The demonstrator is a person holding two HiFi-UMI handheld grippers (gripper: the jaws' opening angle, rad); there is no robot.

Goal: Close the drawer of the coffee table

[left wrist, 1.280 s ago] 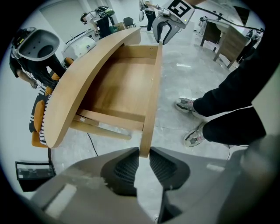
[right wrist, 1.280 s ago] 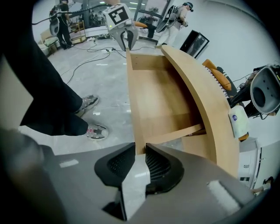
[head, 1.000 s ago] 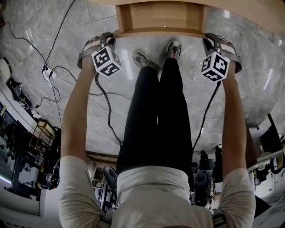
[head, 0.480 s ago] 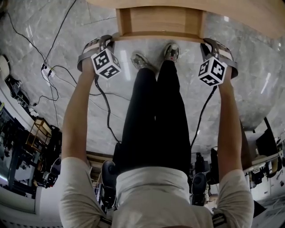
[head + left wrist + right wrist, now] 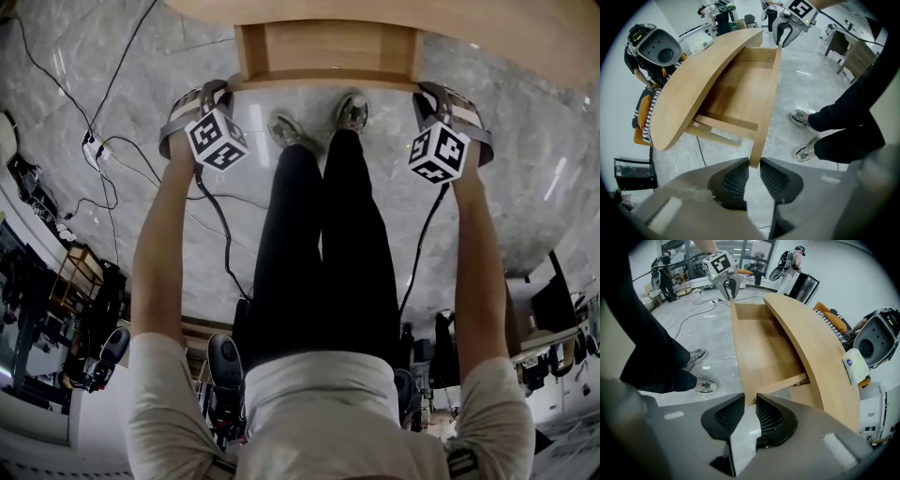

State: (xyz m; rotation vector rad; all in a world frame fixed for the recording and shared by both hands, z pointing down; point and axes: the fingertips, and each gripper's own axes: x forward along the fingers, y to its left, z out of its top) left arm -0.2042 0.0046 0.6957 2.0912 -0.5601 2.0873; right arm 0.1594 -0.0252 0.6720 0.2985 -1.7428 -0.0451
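Note:
The light wooden coffee table (image 5: 525, 37) runs along the top of the head view, and its drawer (image 5: 323, 47) stands pulled out toward me. My left gripper (image 5: 228, 86) is at the left end of the drawer front (image 5: 323, 79) and my right gripper (image 5: 424, 90) is at the right end. In the left gripper view the jaws (image 5: 753, 169) are shut on the end of the drawer front (image 5: 761, 126). The right gripper view shows the other jaws (image 5: 750, 409) shut on the opposite corner (image 5: 749, 397). The drawer holds nothing.
The person's legs (image 5: 323, 234) and shoes (image 5: 352, 111) stand on the marble floor just in front of the drawer. Cables (image 5: 112, 159) trail over the floor at the left. A white object (image 5: 855, 364) lies on the table top, and other equipment stands beyond it.
Both grippers stay at the ends of the drawer front. The left gripper's marker cube has rolled a little. The head view has shifted slightly.

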